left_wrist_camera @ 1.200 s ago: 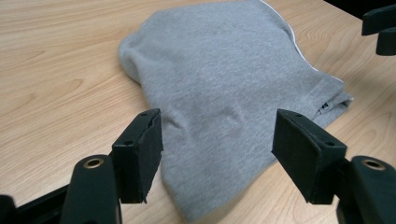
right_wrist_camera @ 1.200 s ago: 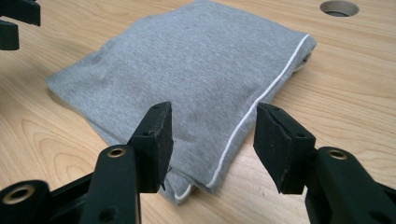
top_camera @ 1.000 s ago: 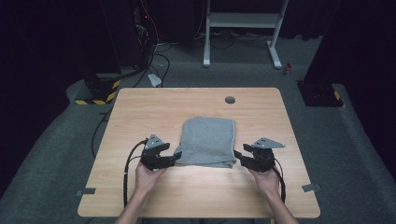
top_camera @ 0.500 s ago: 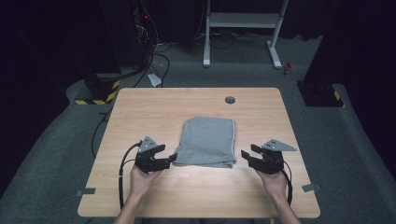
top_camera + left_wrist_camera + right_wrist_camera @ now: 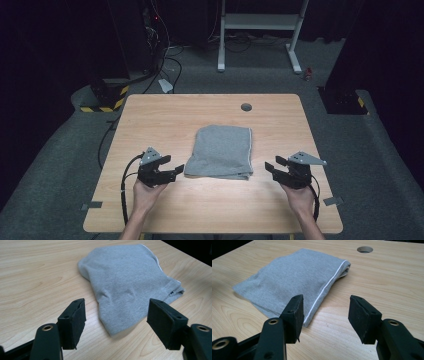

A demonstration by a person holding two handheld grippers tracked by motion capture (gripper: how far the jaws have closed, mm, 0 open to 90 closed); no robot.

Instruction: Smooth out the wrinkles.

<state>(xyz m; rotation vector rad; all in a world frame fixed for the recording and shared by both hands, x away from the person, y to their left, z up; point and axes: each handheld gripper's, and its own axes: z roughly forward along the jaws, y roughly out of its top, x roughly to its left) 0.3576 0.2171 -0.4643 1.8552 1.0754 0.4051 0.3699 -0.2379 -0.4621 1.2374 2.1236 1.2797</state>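
Grey folded cloth [image 5: 221, 152] lay flat near the centre of the table [image 5: 150, 115], slightly toward the near edge, white-piped hem along its right side. Left gripper [image 5: 174, 172] sat just beside the cloth's near-left corner, jaws released, nothing between them. Right gripper [image 5: 271, 165] sat near the near-right corner, a strip of bare wood between it and the cloth; jaws released, empty.

Step judged in hand: hands off, fold complete, or set-up for one more fold.

Procedure, if another fold was wanted:
- Approach low & level w/ both grippers, jaws wide.
- Take all layers at each near corner; in the left gripper view the stacked layers showed at the cloth's [image 5: 127, 282] far-right corner, so a shallow bite would prob. lift the top ply only.
- Clench both sides evenly, lift together, keep the hem [image 5: 325, 287] straight.

Edges & room:
- Wide bare wood lay on the left & right of the cloth, and toward the far edge.
- Cable hole [image 5: 246, 106] sat near the far edge, apart from the cloth; judged no obstacle.
- Near edge lay close behind the hands, so less room there.
- Left cable [image 5: 123, 185] trailed over the near-left part; keep it clear of the cloth.
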